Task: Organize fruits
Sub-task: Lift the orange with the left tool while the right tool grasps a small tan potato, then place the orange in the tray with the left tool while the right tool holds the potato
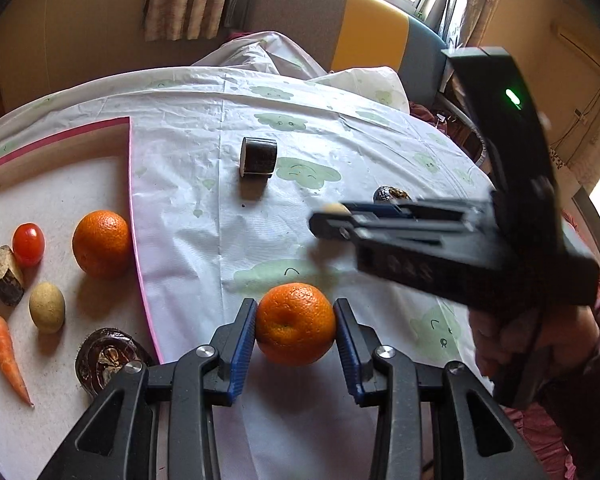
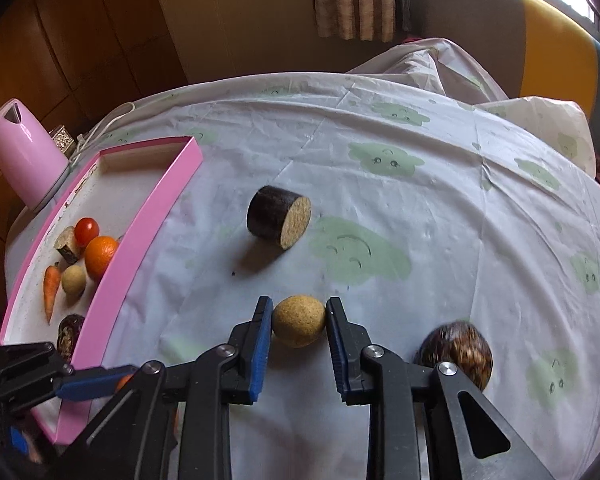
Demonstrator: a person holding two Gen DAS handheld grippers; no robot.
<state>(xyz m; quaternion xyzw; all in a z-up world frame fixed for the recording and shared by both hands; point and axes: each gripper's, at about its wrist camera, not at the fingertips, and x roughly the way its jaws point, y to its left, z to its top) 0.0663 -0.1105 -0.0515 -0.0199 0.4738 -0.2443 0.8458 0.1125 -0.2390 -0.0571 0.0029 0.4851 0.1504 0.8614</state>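
Observation:
In the left wrist view my left gripper (image 1: 295, 322) is shut on an orange (image 1: 295, 323) and holds it over the cloth, just right of the pink tray (image 1: 138, 216). The tray holds another orange (image 1: 102, 243), a tomato (image 1: 28, 244), a tan ball (image 1: 47, 307), a carrot (image 1: 6, 354), a cut log piece (image 1: 3, 276) and a dark brown fruit (image 1: 106, 360). In the right wrist view my right gripper (image 2: 299, 320) is shut on a tan round fruit (image 2: 299, 321). A dark cut cylinder (image 2: 279, 217) lies ahead of it. A brown shiny fruit (image 2: 456, 354) lies to its right.
A white cloth with green clouds (image 2: 420, 208) covers the round table. A pink kettle (image 2: 22, 156) stands behind the tray at the far left. A grey and yellow sofa (image 1: 340, 24) lies beyond the table. The right gripper body (image 1: 480, 240) crosses the left wrist view.

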